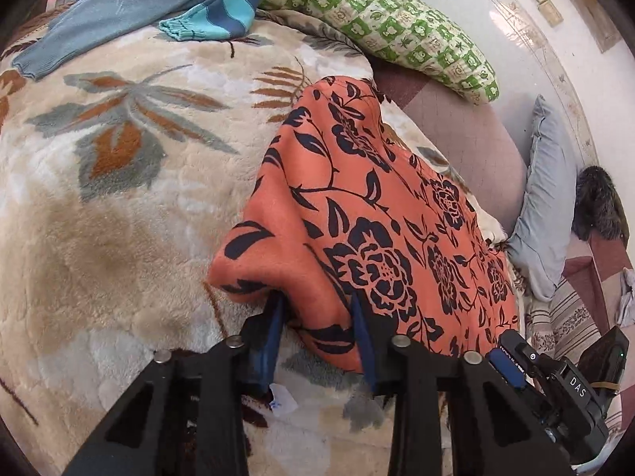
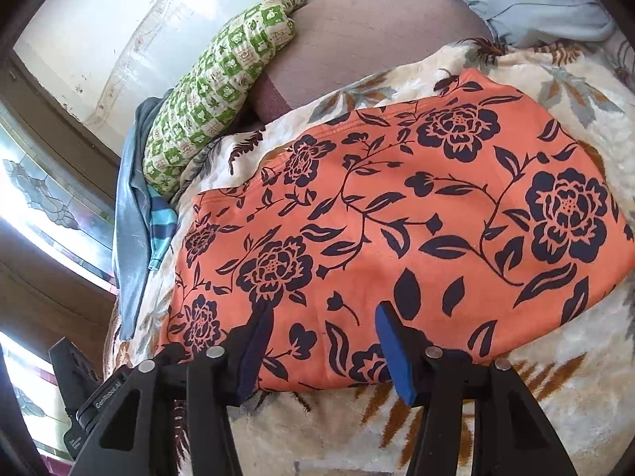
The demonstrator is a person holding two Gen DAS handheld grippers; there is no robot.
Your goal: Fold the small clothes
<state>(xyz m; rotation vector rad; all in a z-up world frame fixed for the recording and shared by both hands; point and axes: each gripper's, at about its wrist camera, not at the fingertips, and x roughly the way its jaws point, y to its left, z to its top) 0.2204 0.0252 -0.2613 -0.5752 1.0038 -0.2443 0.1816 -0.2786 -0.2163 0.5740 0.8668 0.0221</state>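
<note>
An orange garment with a dark floral print [image 1: 369,222] lies folded on a cream floral blanket [image 1: 99,218]. My left gripper [image 1: 319,303] is open, its blue fingers either side of the garment's near corner, which bulges up between them. In the right wrist view the same garment [image 2: 397,214] spreads flat across the blanket [image 2: 436,428]. My right gripper [image 2: 325,313] is open, its fingers resting over the garment's near edge. The right gripper's body [image 1: 555,388] shows at the lower right of the left wrist view.
A green checked pillow [image 1: 397,23] and a blue striped garment [image 1: 166,4] lie at the far side of the blanket. A grey cushion [image 1: 547,198] sits on a brown sofa seat [image 1: 468,139] to the right. A window [image 2: 35,206] is at the left.
</note>
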